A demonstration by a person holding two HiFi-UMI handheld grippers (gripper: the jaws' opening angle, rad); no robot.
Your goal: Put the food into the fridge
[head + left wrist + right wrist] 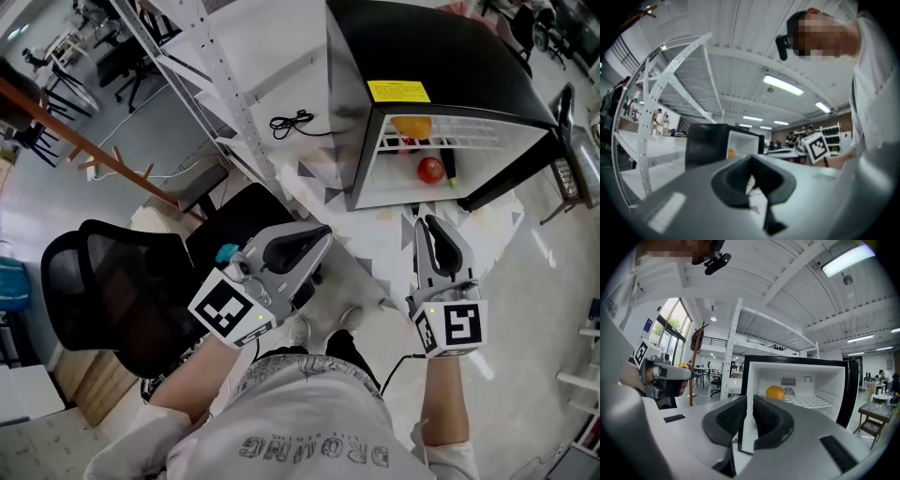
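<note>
A black mini fridge (441, 56) stands on the floor ahead with its door (511, 183) swung open to the right. An orange (412, 126) lies on its upper wire shelf, and a red apple (430, 170) lies below beside a dark green item (449, 167). My right gripper (424, 221) points at the opening from just in front, its jaws a thin slit apart with nothing between them. The right gripper view shows the orange (775, 392) past those jaws (750, 399). My left gripper (323, 234) hangs further left, shut and empty (751, 159).
A black office chair (103, 281) stands at my left. A white metal rack (187, 66) runs behind the fridge, with a black cable (292, 122) lying on its shelf. A wooden coat stand (112, 164) is further left. A small table (876, 411) stands to the right of the fridge door.
</note>
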